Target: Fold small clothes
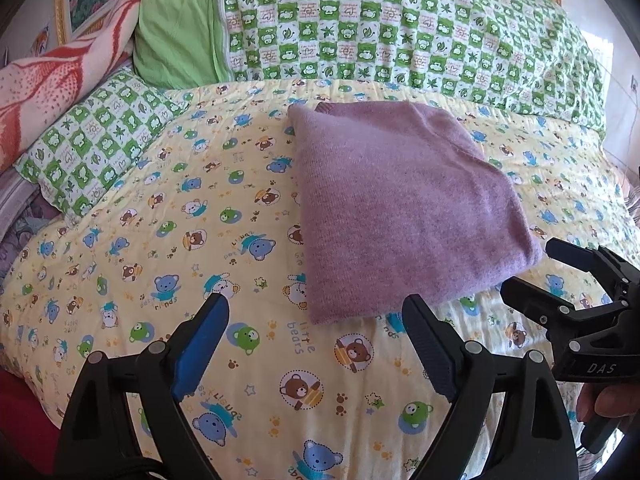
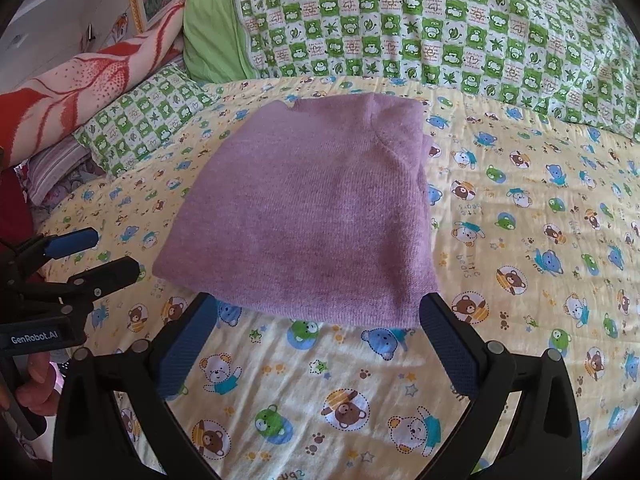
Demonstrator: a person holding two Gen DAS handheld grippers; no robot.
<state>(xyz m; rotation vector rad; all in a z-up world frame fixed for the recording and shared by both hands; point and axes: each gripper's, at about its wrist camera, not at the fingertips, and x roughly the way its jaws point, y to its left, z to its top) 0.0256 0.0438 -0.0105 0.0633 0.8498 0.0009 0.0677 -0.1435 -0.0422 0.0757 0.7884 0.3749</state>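
A purple knit garment (image 1: 400,208) lies folded into a rough rectangle on the yellow bear-print bedsheet (image 1: 240,240). My left gripper (image 1: 316,308) stands open just short of its near left corner, with nothing between the fingers. In the left wrist view my right gripper (image 1: 528,268) shows at the right, open beside the garment's near right corner. From the right wrist, the garment (image 2: 304,216) fills the middle and my right gripper (image 2: 316,308) is open at its near edge, apart from the cloth. The left gripper (image 2: 116,252) sits open at the far left of that view.
A green checked quilt (image 1: 400,24) is piled along the back of the bed. A matching pillow (image 1: 96,144) and a red and white blanket (image 1: 52,84) lie at the left. A hand (image 1: 608,400) holds the right gripper's handle. Bare sheet spreads near and right (image 2: 540,240).
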